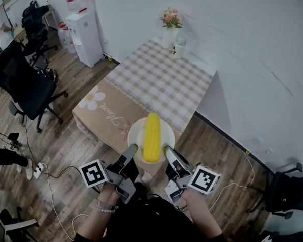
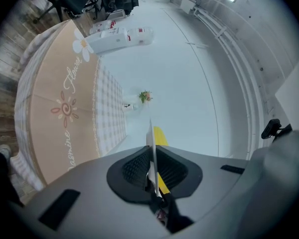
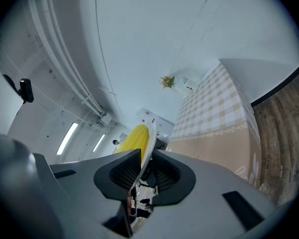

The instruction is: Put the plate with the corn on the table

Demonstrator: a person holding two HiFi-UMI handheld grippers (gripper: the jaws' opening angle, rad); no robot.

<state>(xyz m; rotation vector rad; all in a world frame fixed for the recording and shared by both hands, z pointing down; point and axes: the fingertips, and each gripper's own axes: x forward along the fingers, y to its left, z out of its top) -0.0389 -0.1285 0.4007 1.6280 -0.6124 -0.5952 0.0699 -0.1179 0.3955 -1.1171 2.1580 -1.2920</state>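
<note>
Hand-held grippers [image 1: 133, 148] [image 1: 167, 149] on plate [image 1: 136, 133], table [image 1: 156, 79] ahead (vase [image 1: 167, 35] at back)

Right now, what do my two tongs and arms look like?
Both the left tongs and right tongs are grey with black ribbed pads; each carries a white cube with black square markers. A pearl bead bracelet circles the left wrist.

The round plate [image 1: 136, 131] is plain white, and the long corn cob [image 1: 152, 136] on it is bright yellow. Your left claw [image 1: 133, 149] and right claw [image 1: 167, 150] are pale grey with black ribbed pads [image 2: 134, 169]; each carries a cube [image 1: 94, 174] of black-and-white square markers. The worktop [image 1: 161, 82] has a beige-and-white checked cloth with a tan border, printed with a white daisy [image 1: 91, 99]. The plank floor [image 1: 65, 140] is brown wood. The flowers [image 1: 170, 17] are pink and orange, their vase [image 1: 167, 37] white.
</note>
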